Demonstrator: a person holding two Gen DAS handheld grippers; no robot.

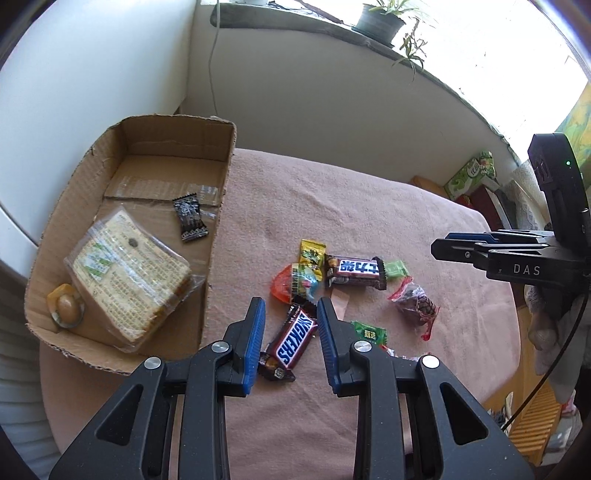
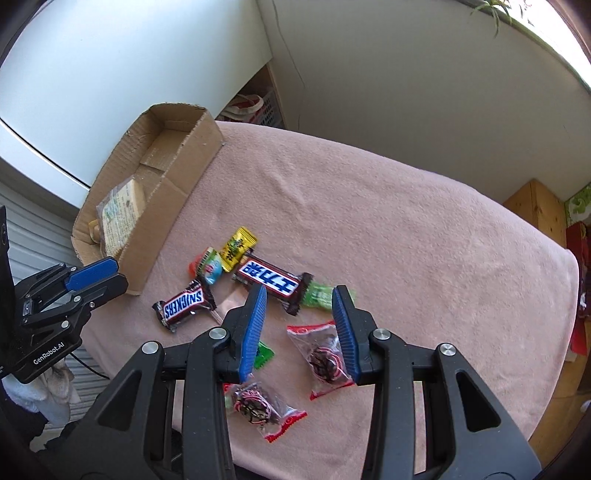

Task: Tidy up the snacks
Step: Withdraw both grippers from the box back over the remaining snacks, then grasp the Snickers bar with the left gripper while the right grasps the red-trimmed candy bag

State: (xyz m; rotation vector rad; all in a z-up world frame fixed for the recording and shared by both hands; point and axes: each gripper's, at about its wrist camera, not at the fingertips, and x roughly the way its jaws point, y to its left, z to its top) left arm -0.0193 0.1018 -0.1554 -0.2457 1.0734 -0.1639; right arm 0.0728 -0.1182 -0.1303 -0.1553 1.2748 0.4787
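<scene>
My left gripper [image 1: 291,306] is open, its fingers either side of a small Snickers bar [image 1: 291,341] on the pink cloth; the bar also shows in the right wrist view [image 2: 184,303]. My right gripper [image 2: 299,293] is open above a clear packet of dark dried fruit [image 2: 325,356]; that packet shows in the left wrist view too [image 1: 415,306]. A larger Snickers bar [image 2: 269,281], a yellow sachet [image 2: 236,246], an orange jelly cup [image 2: 208,266] and green candies [image 2: 320,293] lie between. A cardboard box [image 1: 55,236] at left holds a cracker pack [image 1: 129,273], a black candy [image 1: 189,218] and a jelly cup [image 1: 66,305].
A second dried-fruit packet [image 2: 258,406] lies near the table's front edge. The pink-covered table [image 2: 406,229] stands against a white wall. A potted plant [image 1: 384,22] sits on the sill. A green tissue box [image 1: 471,175] and wooden furniture [image 2: 535,210] stand to the right.
</scene>
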